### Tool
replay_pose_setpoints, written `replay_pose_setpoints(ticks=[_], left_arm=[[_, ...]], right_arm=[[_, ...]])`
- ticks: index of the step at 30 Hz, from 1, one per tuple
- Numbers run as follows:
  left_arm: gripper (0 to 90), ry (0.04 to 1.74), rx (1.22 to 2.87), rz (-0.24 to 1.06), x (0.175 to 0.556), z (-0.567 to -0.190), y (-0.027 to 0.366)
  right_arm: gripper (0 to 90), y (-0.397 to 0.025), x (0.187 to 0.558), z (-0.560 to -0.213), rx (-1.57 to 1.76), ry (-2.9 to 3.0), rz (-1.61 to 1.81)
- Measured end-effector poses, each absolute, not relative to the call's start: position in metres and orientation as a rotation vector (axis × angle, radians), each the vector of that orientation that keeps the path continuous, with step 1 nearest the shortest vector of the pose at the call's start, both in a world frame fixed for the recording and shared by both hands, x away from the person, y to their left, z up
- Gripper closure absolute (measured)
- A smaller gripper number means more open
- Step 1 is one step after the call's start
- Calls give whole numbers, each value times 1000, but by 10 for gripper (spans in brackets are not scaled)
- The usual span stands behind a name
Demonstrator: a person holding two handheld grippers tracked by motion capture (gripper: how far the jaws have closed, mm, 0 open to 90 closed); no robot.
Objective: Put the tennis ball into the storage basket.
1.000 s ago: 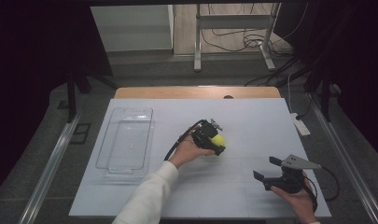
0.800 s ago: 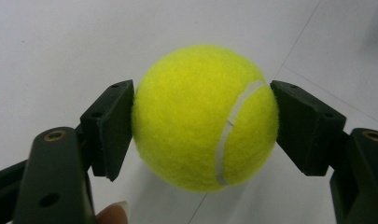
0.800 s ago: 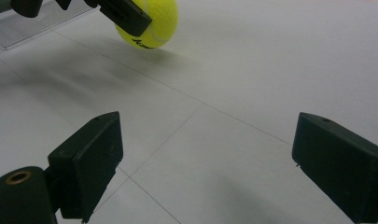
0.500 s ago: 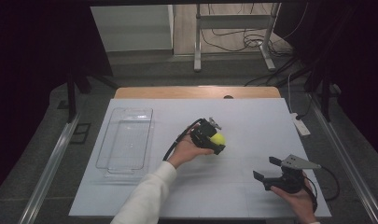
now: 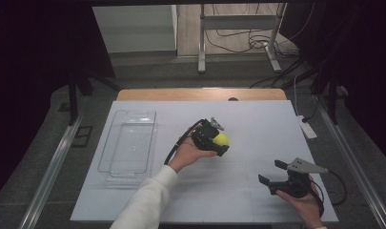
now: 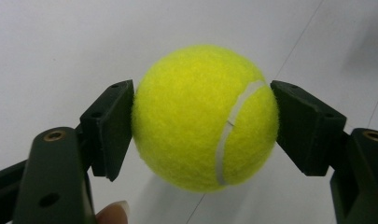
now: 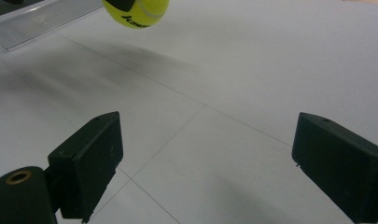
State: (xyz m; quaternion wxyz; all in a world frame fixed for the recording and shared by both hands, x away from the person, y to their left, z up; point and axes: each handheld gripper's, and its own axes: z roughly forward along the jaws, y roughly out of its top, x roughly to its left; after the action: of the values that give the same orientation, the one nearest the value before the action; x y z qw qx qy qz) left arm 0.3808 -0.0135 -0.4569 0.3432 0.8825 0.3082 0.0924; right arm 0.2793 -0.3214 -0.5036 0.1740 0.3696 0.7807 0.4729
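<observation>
1. Yellow felt tennis ball was clamped in the left gripper, both pads pressed right against its sides, jaws spread as wide as the ball.
2. It was held up off the white table, around the middle of the surface, a bit toward the far edge.
3. Being round, the ball had no long axis; its white seam curved down the side near one pad.
4. The right gripper was wide open with nothing in it, near the near right corner.
5. A clear tray sat by the left edge.
</observation>
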Motion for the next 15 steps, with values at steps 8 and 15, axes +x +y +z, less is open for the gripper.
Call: replay_pose_setpoints(ticks=[8, 15], left_arm=[[265, 806, 2272, 261, 378, -451, -9], [265, 801, 2253, 275, 375, -446, -5]], right_arm=[[91, -321, 279, -503, 1047, 2211, 1343], [91, -321, 279, -503, 1046, 2208, 1348]])
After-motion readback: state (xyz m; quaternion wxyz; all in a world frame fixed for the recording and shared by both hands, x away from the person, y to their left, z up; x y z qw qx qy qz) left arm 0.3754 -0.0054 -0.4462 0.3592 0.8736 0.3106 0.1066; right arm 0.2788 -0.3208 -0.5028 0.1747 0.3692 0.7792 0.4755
